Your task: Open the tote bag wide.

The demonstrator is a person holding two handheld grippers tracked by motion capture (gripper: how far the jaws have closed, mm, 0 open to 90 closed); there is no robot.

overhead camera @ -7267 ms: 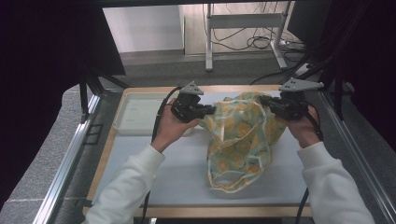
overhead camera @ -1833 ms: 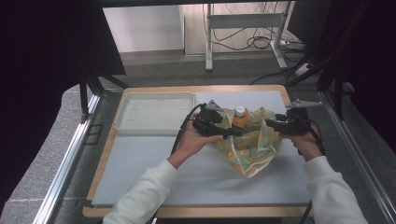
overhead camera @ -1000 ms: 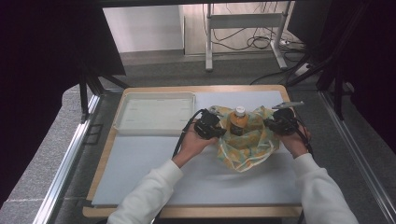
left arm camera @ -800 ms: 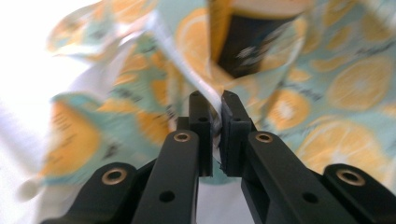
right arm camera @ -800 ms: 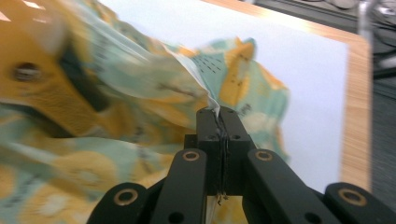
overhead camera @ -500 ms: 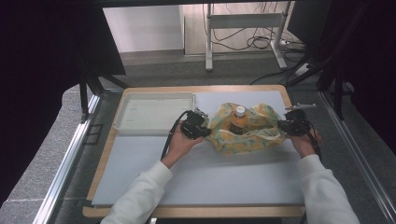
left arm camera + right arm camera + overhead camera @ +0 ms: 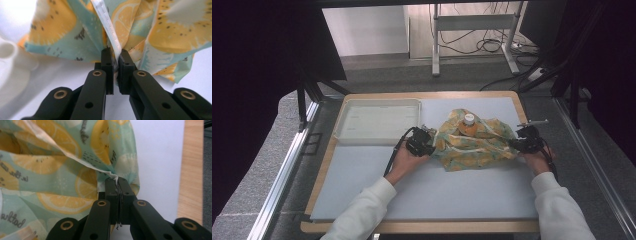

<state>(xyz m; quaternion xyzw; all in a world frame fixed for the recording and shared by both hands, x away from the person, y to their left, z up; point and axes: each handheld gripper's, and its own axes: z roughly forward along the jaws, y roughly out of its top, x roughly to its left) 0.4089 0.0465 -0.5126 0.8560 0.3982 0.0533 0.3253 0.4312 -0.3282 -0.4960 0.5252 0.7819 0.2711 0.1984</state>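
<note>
The fruit-print cloth point(image 7: 472, 145) now lies low on the white mat point(image 7: 427, 190), just right of the tray point(image 7: 377, 120), where a second ago it hung higher. The bottle point(image 7: 468, 125) stands inside it. The left gripper point(image 7: 424, 142) and right gripper point(image 7: 523, 141) each pinch an edge tightly, so the lowering seems nearly finished

Evenly lit from overhead on the tabletop point(image 7: 422, 190); no hard shadows there, only soft ones beside the patterned cloth point(image 7: 472, 145). Dark, near black, along the left and right edges of the high view. Bright and washed out at the upper left of the left gripper view, blurred close up. Sharp on the black jaws, softer on fabric in the right gripper view.
</note>
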